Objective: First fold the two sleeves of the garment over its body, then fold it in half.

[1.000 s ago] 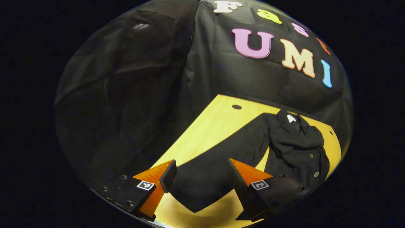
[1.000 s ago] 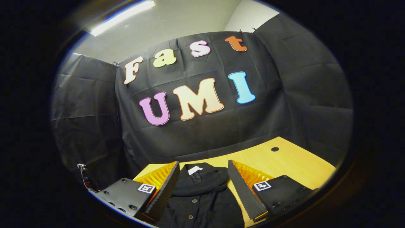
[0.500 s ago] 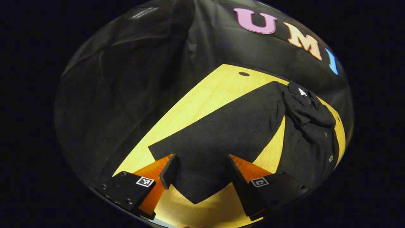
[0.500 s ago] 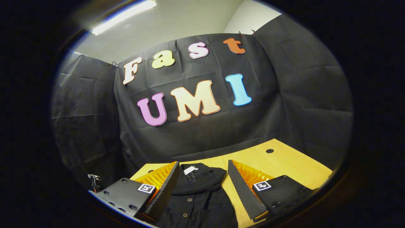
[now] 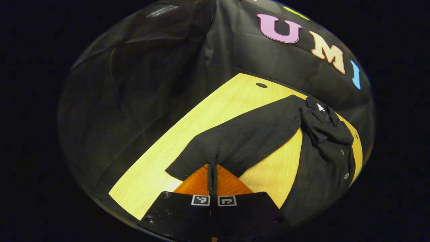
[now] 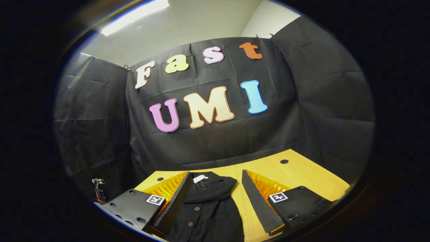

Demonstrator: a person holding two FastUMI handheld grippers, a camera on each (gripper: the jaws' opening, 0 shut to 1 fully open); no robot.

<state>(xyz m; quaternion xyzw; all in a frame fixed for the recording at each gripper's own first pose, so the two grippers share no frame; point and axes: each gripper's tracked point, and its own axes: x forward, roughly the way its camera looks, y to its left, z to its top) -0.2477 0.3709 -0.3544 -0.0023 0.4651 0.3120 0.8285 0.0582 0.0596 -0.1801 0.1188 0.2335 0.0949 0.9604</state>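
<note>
A black buttoned garment (image 5: 331,158) lies on the yellow wooden table (image 5: 218,107). Its long sleeve (image 5: 248,137) stretches out flat to the left of the body. My left gripper (image 5: 212,167) is shut on the cuff end of that sleeve, the cloth pinched between its orange fingers. In the right gripper view the garment's collar and button front (image 6: 208,201) lie between and beyond the fingers of my right gripper (image 6: 215,181), which hangs open above the cloth. A white label (image 6: 200,178) shows inside the collar.
Black cloth walls close in the table at the back and left. A small round hole (image 5: 261,85) marks the table's far left corner, another hole (image 6: 284,161) the far right. Bare wood (image 6: 302,174) lies right of the garment.
My left gripper went from open around the sleeve's cuff to shut on it. The right gripper has drifted only slightly and stays open.
</note>
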